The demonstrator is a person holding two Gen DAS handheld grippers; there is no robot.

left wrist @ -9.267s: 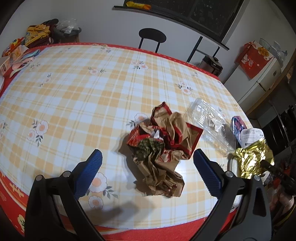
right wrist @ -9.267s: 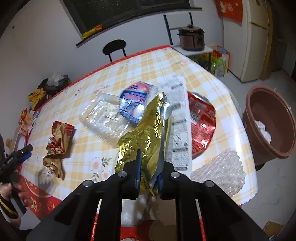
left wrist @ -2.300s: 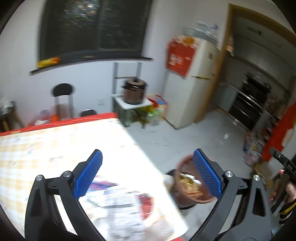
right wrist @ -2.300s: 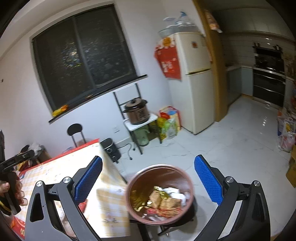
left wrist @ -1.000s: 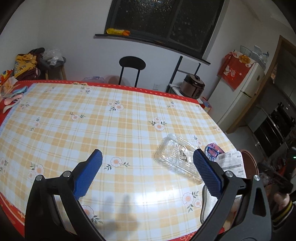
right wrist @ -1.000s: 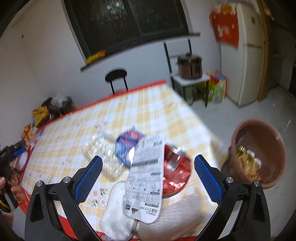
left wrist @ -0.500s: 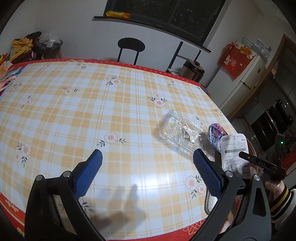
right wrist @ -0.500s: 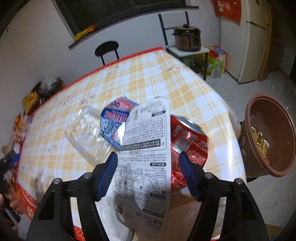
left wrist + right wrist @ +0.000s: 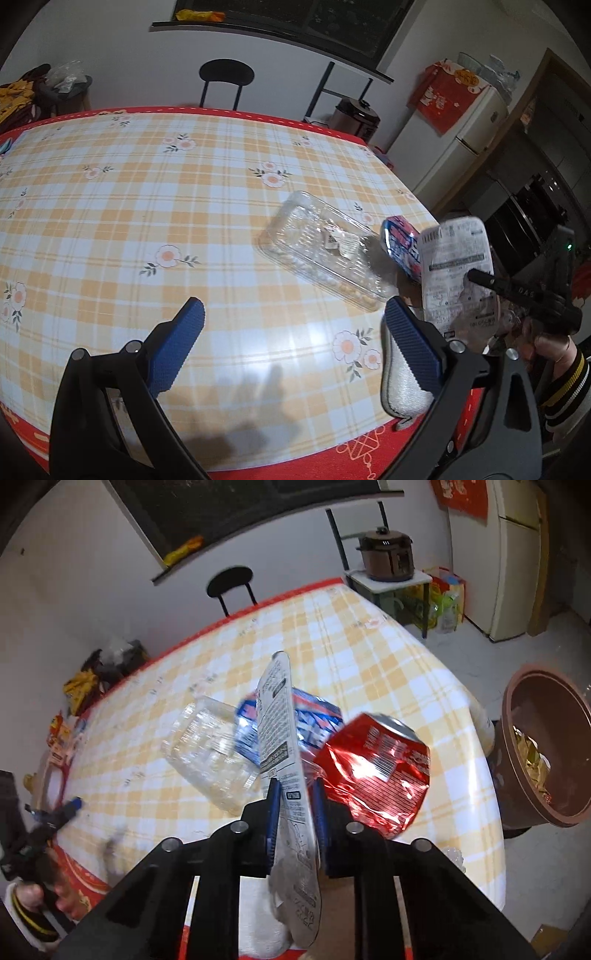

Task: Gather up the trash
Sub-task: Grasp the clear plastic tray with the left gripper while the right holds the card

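My right gripper (image 9: 295, 805) is shut on a white printed plastic package (image 9: 282, 738) and holds it edge-on above the table's near right corner; it also shows in the left wrist view (image 9: 456, 273). Behind it lie a clear plastic tray (image 9: 210, 753), a blue and pink wrapper (image 9: 314, 720) and a crumpled red wrapper (image 9: 380, 764). My left gripper (image 9: 295, 339) is open and empty above the checked tablecloth (image 9: 147, 206), left of the clear tray (image 9: 325, 251).
A brown bin (image 9: 546, 753) with gold and brown trash stands on the floor right of the table. A white foam piece (image 9: 402, 391) lies at the table's edge. A black chair (image 9: 225, 81) stands behind the table, a fridge (image 9: 465, 140) at the far right.
My right gripper has closed on the white package and tilted it up on edge. My left gripper has moved slightly closer to the clear tray.
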